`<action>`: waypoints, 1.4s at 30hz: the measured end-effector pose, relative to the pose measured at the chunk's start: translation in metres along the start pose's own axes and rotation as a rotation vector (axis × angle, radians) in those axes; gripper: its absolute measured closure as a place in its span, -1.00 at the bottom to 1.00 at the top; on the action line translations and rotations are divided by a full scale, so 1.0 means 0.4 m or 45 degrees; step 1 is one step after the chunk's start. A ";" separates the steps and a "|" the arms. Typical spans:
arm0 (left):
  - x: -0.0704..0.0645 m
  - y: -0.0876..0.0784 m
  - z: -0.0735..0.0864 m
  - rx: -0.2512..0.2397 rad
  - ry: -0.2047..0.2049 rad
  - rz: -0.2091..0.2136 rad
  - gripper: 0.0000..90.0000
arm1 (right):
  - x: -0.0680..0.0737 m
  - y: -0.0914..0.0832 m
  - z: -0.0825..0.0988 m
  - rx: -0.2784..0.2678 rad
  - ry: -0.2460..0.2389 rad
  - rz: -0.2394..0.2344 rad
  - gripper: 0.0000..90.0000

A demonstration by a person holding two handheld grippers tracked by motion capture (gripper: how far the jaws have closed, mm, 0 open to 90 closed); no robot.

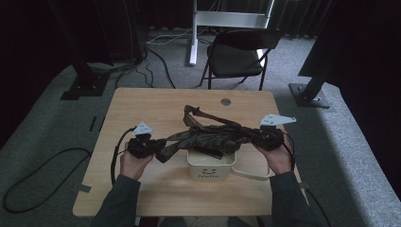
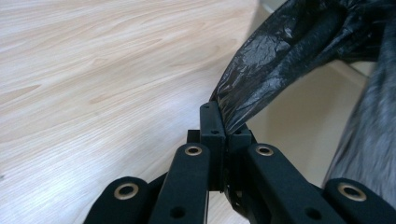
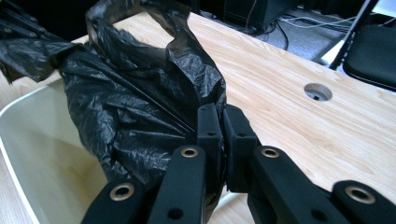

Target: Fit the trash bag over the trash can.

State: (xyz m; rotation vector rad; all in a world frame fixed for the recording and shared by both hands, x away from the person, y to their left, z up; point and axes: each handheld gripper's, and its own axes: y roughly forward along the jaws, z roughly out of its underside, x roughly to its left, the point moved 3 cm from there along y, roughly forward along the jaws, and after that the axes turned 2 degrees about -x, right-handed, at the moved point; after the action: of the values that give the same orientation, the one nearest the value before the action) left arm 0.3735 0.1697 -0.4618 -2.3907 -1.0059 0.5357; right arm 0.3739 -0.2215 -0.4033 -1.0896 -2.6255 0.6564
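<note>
The room is dim, with grey carpet, dark curtains and loose cables on the floor. One black folding chair stands behind one light wooden counter with a round cable hole. One crumpled black plastic bag stretches above one small cream plastic bin near the counter's front edge. The left gripper has its jaws pinched shut on one end of the bag; the right gripper clamps the other end, jaws likewise closed.
</note>
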 end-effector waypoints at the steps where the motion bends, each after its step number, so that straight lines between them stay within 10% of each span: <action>1: 0.005 -0.002 0.001 -0.002 -0.011 -0.003 1.00 | -0.002 -0.004 0.004 0.001 0.003 0.002 0.93; 15: 0.083 -0.030 0.005 -0.022 -0.115 -0.082 1.00 | -0.019 -0.025 0.053 0.027 0.044 0.002 0.92; 25: 0.064 -0.030 -0.014 -0.035 -0.062 -0.067 1.00 | -0.005 -0.034 0.033 0.003 -0.007 -0.056 0.28; 42: 0.045 -0.018 -0.029 -0.043 -0.029 -0.053 0.99 | -0.010 -0.059 -0.040 -0.089 -0.027 -0.077 0.14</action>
State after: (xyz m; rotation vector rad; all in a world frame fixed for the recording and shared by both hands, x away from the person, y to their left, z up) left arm 0.3874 0.1842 -0.4513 -2.3931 -1.0803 0.5363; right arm 0.3681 -0.2341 -0.3781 -1.0232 -2.7067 0.5708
